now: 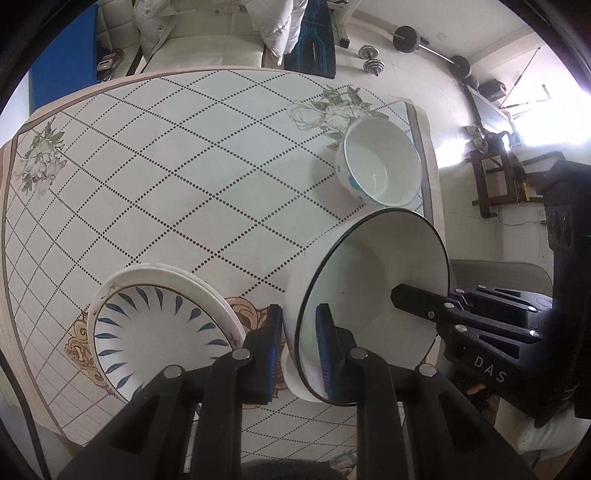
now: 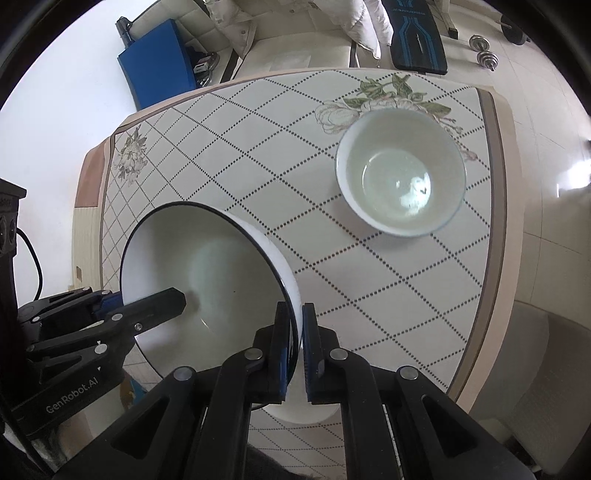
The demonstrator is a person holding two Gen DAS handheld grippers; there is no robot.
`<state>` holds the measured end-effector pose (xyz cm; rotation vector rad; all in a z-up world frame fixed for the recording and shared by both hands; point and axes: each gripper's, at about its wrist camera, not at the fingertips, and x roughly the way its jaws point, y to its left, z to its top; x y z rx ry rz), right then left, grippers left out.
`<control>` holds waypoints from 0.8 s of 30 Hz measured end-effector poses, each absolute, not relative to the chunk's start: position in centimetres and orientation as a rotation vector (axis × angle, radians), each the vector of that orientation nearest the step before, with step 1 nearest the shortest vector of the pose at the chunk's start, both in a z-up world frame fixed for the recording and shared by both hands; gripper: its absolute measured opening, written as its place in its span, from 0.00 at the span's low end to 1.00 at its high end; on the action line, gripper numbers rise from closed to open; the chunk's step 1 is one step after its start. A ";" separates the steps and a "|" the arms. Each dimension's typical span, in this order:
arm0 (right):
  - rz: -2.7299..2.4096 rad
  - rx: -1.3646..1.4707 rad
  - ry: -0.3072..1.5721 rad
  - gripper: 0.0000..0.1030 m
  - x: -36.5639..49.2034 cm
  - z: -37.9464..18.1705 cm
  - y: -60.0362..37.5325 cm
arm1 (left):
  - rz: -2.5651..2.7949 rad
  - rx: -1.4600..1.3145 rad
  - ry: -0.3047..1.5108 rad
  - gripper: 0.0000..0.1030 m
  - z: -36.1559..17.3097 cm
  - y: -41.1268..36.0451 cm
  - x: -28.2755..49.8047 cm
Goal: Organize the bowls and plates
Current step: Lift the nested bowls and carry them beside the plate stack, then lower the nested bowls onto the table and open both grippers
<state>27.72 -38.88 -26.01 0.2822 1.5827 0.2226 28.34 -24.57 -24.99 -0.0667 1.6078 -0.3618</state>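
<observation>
Both grippers are clamped on the same black-rimmed bowl (image 1: 369,295), held tilted over the near right part of the table (image 1: 184,166): left gripper (image 1: 299,350) pinches the rim on one side, one blue pad inside and one outside; right gripper (image 2: 300,350) pinches the opposite rim the same way. In the left view the right gripper's finger reaches into the bowl from the right. A second bowl (image 2: 400,173), white with a thin blue rim, sits upright near the far right corner on a printed flower, well apart from the held one. A stack of plates (image 1: 162,328), top one with blue leaf marks, sits at the near edge left of the held bowl. The table has a white cloth with dotted diamond grid and floral corners. Room: pale tiled floor, cream sofa (image 1: 207,33) behind the table, dumbbell (image 1: 371,59) and barbell (image 1: 432,46) on the floor, blue panel (image 2: 159,59) at far left.
</observation>
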 end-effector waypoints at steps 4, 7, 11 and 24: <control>0.212 0.319 1.591 0.08 25.0 -27.0 -39.4 | -0.385 -0.022 1.630 0.16 -26.0 -25.2 26.3; 0.203 0.337 1.605 0.07 23.1 -28.1 -39.6 | -0.397 0.000 1.659 0.16 -27.2 -25.5 24.8; 0.194 0.352 1.636 0.07 20.9 -30.0 -39.8 | -0.403 0.026 1.705 0.16 -28.9 -26.0 23.1; 0.172 0.300 1.726 0.07 17.8 -34.7 -39.1 | -0.394 0.101 1.811 0.16 -32.7 -27.1 20.4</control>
